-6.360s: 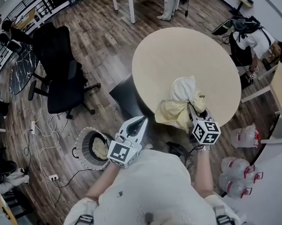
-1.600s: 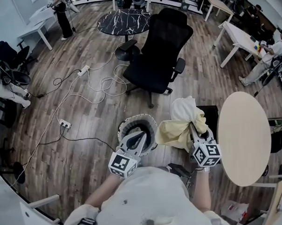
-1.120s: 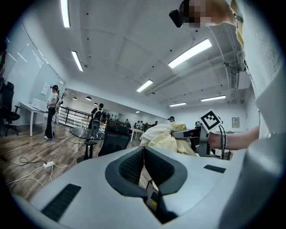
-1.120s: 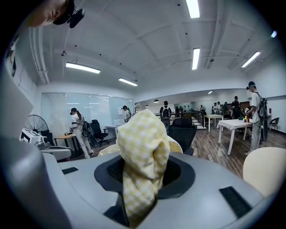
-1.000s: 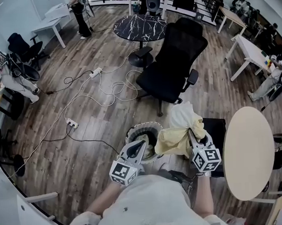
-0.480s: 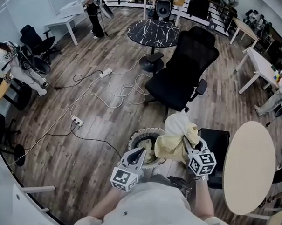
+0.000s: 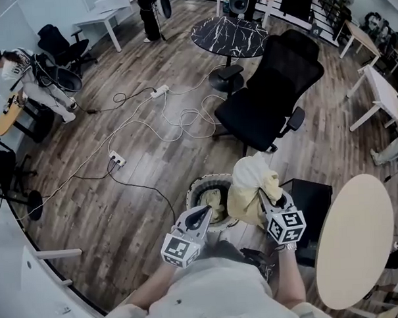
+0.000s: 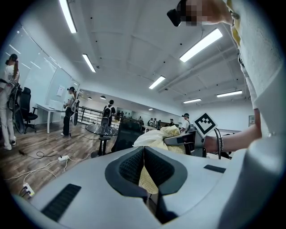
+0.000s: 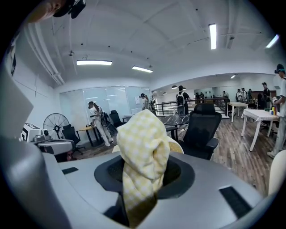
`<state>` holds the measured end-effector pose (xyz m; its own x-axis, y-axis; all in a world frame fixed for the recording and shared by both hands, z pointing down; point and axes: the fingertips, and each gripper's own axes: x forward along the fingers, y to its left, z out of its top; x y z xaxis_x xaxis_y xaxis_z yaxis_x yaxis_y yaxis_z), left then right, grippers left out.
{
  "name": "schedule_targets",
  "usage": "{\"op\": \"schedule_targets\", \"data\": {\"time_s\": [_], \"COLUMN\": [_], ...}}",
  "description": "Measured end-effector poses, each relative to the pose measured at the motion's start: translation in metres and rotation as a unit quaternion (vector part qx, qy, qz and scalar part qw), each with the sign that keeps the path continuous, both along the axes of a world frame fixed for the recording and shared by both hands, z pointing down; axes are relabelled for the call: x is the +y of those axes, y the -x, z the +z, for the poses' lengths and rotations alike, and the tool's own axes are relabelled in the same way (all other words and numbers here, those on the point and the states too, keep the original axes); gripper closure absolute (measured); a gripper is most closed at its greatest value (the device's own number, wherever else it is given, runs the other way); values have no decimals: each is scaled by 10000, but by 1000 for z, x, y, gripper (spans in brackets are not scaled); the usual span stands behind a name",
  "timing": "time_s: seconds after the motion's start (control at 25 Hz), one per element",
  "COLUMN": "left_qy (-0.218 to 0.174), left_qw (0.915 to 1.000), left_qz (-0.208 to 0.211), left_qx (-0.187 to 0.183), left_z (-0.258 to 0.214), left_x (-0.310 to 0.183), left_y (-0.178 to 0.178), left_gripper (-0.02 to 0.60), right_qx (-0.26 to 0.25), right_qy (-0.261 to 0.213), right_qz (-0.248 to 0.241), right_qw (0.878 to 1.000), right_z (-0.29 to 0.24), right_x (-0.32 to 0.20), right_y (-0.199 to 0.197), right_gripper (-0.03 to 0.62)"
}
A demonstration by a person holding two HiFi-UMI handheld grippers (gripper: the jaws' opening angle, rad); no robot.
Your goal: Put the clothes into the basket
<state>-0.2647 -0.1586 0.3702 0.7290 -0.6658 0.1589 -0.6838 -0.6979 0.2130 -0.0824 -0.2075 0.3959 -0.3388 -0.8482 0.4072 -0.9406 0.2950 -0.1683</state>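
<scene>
The left gripper (image 7: 203, 214) has its jaws together on nothing, just beside the basket (image 7: 195, 188) on the floor, where one garment (image 7: 213, 202) already lies. The yellow checked cloth (image 7: 247, 184) sits bunched over the basket's right rim, clamped in the right gripper (image 7: 264, 200). The cloth looks light, soft and limp, so a pinch on a gathered fold suits it. No writing is readable, only square markers.
</scene>
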Motion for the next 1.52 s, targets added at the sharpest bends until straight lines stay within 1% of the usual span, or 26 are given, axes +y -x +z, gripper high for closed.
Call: {"op": "schedule_targets", "data": {"time_s": [0.4,0.68,0.88,1.04,1.24,1.32,1.44,1.52], "left_qy": [120,170,281,261,326,323,421,436], "left_qw": [9999,9998,9994,9994,9990,9990,9988,9989], "left_qz": [-39,-138,-219,-218,-300,-290,-259,-181], "left_qx": [-7,33,13,-8,55,73,26,6], "left_z": [21,41,63,83,97,105,121,134], "left_x": [-24,-45,-57,-68,-79,-84,-88,-89], "left_y": [-23,-24,-23,-26,-29,-30,-37,-42], "left_gripper": [560,560,560,561,560,560,560,560], "right_qx": [44,110,104,63,8,22,76,90], "right_qy": [382,607,767,893,1049,1107,1208,1278], "right_qz": [-241,-370,-479,-557,-669,-709,-772,-820], "right_qw": [9990,9974,9958,9944,9922,9913,9896,9884], "right_z": [43,79,111,135,161,172,192,206], "right_x": [-23,-39,-48,-58,-64,-67,-72,-76], "right_y": [-10,-4,2,6,12,13,13,14], "right_gripper": [442,442,441,441,441,441,441,441]}}
